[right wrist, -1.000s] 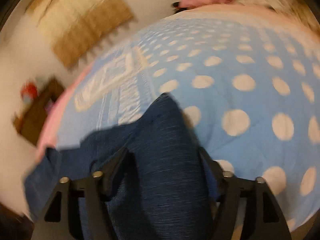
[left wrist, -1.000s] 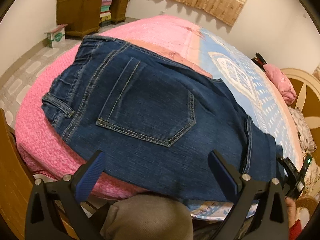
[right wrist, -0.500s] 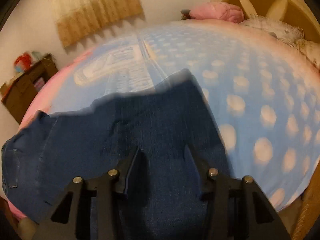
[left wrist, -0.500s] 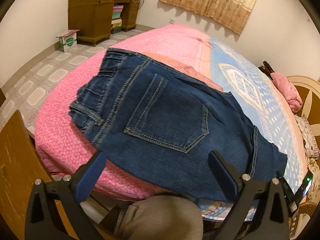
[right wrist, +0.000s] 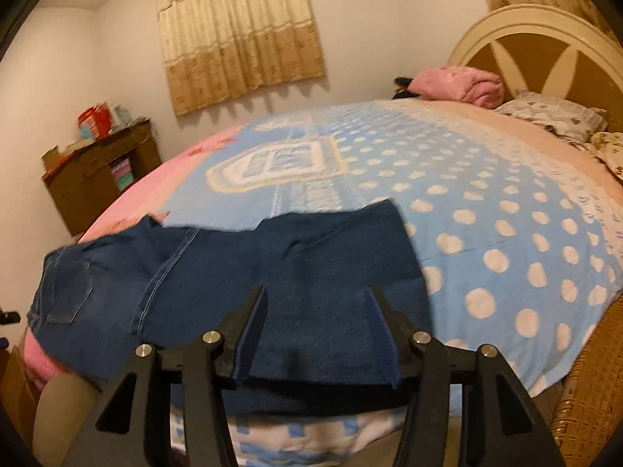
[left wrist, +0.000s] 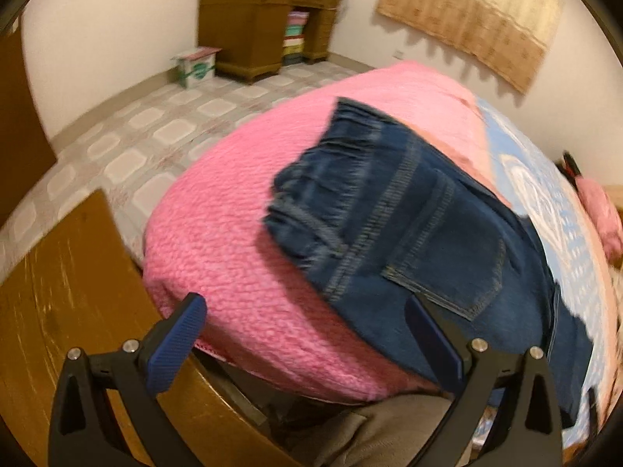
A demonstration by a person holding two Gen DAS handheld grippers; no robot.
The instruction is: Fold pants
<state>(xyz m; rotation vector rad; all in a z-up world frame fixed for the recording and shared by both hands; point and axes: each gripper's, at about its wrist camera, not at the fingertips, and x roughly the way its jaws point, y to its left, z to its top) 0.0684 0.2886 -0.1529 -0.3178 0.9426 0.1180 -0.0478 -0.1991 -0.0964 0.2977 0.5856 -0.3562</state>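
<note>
One pair of jeans [left wrist: 440, 241] lies folded on the bed [left wrist: 241, 249], its waistband on the pink blanket [left wrist: 233, 210] and its back pocket facing up, while the folded leg end reaches over the blue dotted sheet [right wrist: 506, 210] near the bed's front edge. The left gripper [left wrist: 307, 334] has its jaws spread wide with nothing between them; it hangs off the near corner of the bed, the left jaw over the pink blanket's edge and the right jaw in front of the lower edge of the jeans, and whether that jaw touches the cloth cannot be told. The right gripper [right wrist: 319, 330] has its jaws at a middling gap, having just opened a little; the folded end of the jeans shows between and beyond them, but the blue pads [right wrist: 383, 334] do not press on the cloth and the denim lies flat on the bed. A wooden desk [left wrist: 253, 27] stands against the far wall with a stack of coloured things in its open middle compartment, too blurred to name, and a small white and green box [left wrist: 196, 67] sits on the floor beside it, closed. A pink bundle [right wrist: 459, 83] rests at the headboard [right wrist: 545, 46].
</note>
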